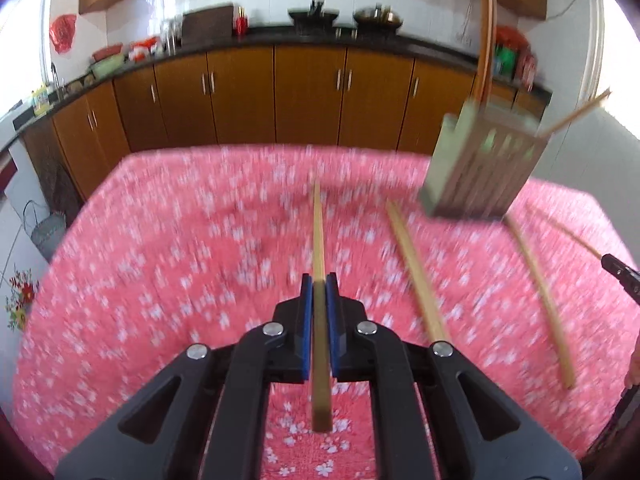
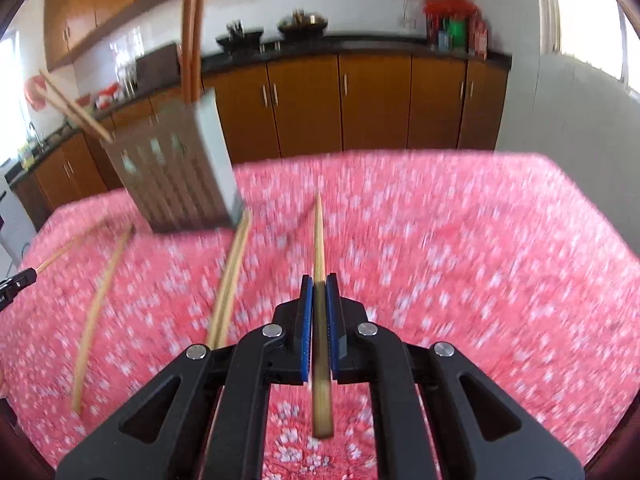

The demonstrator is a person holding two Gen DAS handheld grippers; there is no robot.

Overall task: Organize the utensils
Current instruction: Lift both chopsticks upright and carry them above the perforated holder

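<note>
My left gripper (image 1: 319, 280) is shut on a wooden chopstick (image 1: 318, 236) that points forward above the pink floral tablecloth (image 1: 160, 260). My right gripper (image 2: 319, 280) is shut on another chopstick (image 2: 319, 236), also above the cloth. A slatted utensil holder (image 1: 480, 168) stands at the far right in the left wrist view, with chopsticks sticking out of it; it shows at the upper left in the right wrist view (image 2: 180, 176). Loose chopsticks lie on the cloth (image 1: 416, 276) (image 1: 540, 300) (image 2: 232, 276) (image 2: 100, 308). Both views are motion-blurred.
Brown kitchen cabinets (image 1: 280, 92) and a dark counter with pots run behind the table. The other gripper's tip shows at the right edge in the left wrist view (image 1: 620, 276) and at the left edge in the right wrist view (image 2: 16, 282).
</note>
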